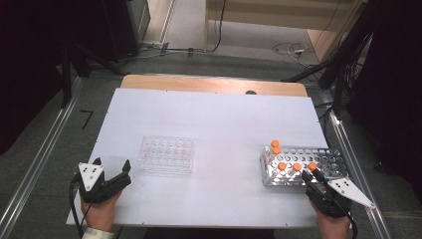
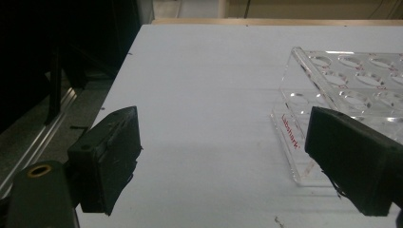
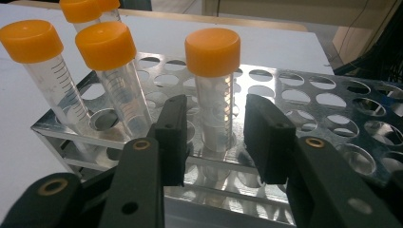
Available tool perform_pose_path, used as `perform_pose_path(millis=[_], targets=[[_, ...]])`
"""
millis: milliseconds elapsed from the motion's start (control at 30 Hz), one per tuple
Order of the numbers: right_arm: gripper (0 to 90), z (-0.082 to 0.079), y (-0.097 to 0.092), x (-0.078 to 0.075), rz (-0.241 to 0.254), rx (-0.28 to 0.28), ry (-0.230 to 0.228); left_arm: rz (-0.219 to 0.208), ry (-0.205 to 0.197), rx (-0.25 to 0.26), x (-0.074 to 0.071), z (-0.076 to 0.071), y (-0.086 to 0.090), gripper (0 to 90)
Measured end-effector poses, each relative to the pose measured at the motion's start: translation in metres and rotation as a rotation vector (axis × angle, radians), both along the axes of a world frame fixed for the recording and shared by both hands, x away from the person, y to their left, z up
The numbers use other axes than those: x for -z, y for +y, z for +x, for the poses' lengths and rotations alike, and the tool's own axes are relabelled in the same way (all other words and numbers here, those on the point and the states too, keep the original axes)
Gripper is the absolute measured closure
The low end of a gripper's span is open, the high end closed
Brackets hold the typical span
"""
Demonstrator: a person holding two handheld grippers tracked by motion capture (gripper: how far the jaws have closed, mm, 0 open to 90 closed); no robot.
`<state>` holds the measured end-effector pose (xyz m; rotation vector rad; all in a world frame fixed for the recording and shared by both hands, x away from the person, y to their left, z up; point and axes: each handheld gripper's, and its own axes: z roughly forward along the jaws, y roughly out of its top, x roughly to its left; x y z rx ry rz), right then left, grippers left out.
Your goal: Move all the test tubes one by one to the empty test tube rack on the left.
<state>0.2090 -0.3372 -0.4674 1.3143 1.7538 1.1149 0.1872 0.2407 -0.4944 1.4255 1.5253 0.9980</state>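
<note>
Bracketing orange-capped tube (image 3: pixel 212 90), jaws (seemingly untouching).

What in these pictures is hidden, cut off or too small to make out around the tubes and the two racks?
- Right gripper: whether its pads touch the orange-capped tube; the right gripper view leaves a sliver unclear.
- Metal rack: near-right corner, covered by that gripper in the high view.
- Clear rack: right part cut by the left gripper view's edge.
- Tube contents: too small in the high view.

white table (image 1: pixel 219 119) bearing a clear rack (image 1: pixel 166 155) and metal rack (image 1: pixel 318 169).
</note>
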Motion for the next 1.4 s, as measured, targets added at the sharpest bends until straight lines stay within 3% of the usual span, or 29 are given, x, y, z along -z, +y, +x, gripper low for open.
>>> perform_pose_path(millis=[500,767,1400], targets=[[70.4,0.004,0.001,0.002,-0.014,0.001,-0.008,0.003,-0.001,-0.005,0.0,0.0,0.0,11.9],[71.2,0.003,0.001,0.0,-0.015,0.011,-0.018,0.001,-0.001,-0.007,0.0,0.0,0.0,11.9],[72.0,-0.001,0.0,-0.023,0.023,0.025,-0.07,0.002,-0.003,0.009,-0.001,-0.001,-0.003,11.9]])
